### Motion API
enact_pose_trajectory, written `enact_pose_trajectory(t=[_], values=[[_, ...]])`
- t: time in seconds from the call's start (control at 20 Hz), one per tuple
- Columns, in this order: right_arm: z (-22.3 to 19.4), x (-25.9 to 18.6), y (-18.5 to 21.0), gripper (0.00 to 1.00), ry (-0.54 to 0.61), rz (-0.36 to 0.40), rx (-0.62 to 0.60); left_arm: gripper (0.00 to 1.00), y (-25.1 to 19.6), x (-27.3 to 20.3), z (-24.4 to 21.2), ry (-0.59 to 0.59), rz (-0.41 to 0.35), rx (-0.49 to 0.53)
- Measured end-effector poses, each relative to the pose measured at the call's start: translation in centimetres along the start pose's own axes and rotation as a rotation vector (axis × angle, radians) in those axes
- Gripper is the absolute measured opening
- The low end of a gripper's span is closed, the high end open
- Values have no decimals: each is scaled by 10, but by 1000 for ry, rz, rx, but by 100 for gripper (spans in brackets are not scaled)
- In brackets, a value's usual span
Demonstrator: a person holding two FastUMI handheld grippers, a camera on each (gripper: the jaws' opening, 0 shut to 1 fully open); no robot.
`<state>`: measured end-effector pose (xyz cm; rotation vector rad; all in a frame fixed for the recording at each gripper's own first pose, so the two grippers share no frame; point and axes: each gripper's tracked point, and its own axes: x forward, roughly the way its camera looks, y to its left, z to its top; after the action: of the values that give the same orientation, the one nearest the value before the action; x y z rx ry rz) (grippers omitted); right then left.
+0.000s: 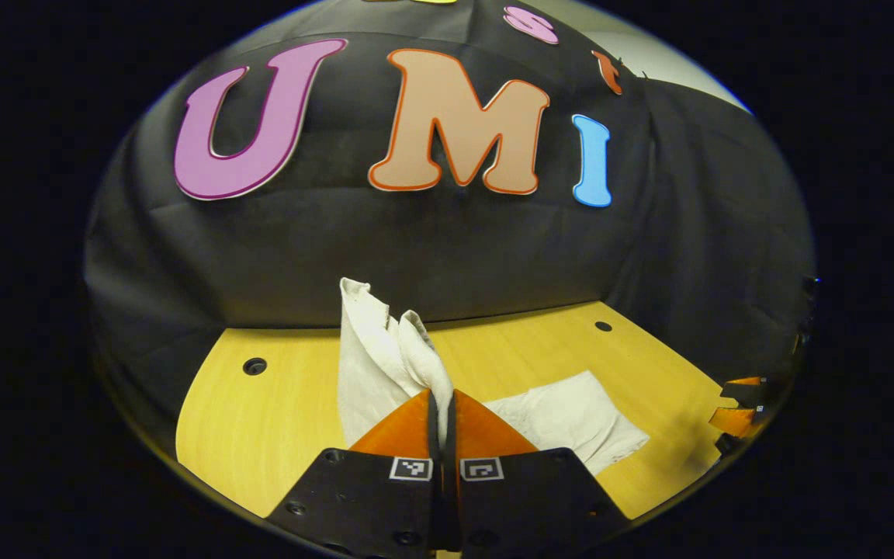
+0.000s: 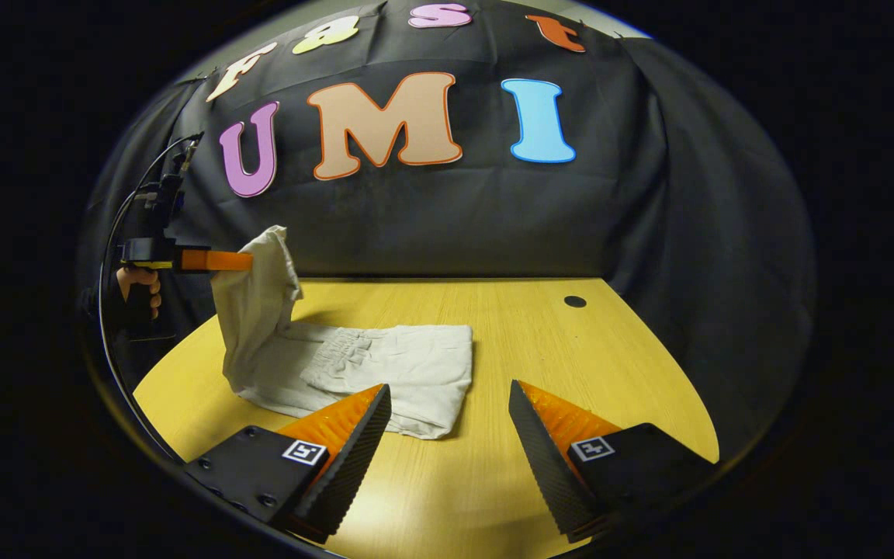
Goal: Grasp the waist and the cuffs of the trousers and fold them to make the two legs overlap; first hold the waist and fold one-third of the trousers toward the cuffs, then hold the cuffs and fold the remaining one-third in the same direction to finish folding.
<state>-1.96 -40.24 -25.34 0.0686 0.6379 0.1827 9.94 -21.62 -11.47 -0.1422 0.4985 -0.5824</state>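
Cream trousers [image 2: 369, 369] lie partly folded on the yellow wooden table [image 2: 540, 341], with the elastic waist turned onto the middle. The cuff end [image 2: 257, 299] is lifted off the table at the left. My left gripper [image 1: 442, 400] is shut on that lifted cuff end [image 1: 385, 349], and the cloth stands up between its fingers. In the right gripper view the left gripper [image 2: 241, 261] shows at the far left, held by a hand [image 2: 139, 286]. My right gripper [image 2: 451, 388] hangs open above the table's near side, just right of the trousers' folded edge, with nothing between its fingers.
Round holes [image 2: 574, 301] are set in the tabletop near the back. The black cloth wall [image 2: 431, 217] closes the table's far side and right side. The right gripper [image 1: 742, 404] shows at the right edge of the left gripper view.
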Motion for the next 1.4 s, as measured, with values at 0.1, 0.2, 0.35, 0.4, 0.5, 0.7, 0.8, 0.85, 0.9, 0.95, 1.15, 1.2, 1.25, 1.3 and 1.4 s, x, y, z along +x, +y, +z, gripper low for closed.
enact_pose_trajectory(t=[0.1,0.2,0.35,0.4,0.5,0.7,0.8,0.85,0.9,0.95,1.15,1.2,1.25,1.3,1.4], values=[[-1,-4,-12,98,-1,-9,8,0,-22,10,4,-4,-28,0],[-1,-7,-23,99,-1,-20,16,0,-42,18,7,-3,-52,9],[-1,-11,-40,99,-5,-33,24,0,-72,34,9,2,-85,23],[-2,-12,-44,98,-4,-36,27,0,-82,39,10,4,-97,24],[-3,-14,-56,98,-2,-43,33,0,-105,49,8,14,-122,32],[-7,-14,-75,98,1,-53,45,0,-155,66,0,29,-187,62],[-7,-13,-82,96,1,-52,49,0,-180,74,-8,35,-213,81],[-6,-12,-85,96,0,-51,49,0,-190,79,-15,42,-223,88],[-6,-11,-87,98,-1,-48,50,0,-199,82,-24,52,-232,92],[-5,-10,-89,98,-1,-44,51,0,-207,87,-33,66,-233,94],[1,-6,-93,99,-13,-25,49,4,-224,94,-71,108,-218,130],[5,-5,-92,99,-18,-19,46,4,-229,94,-78,113,-221,133],[9,-3,-91,99,-25,-10,42,24,-235,90,-80,106,-233,130],[11,-1,-89,99,-34,-1,38,34,-238,85,-81,93,-233,128],[22,1,-82,99,-53,19,30,78,-234,70,-73,49,-203,136]])
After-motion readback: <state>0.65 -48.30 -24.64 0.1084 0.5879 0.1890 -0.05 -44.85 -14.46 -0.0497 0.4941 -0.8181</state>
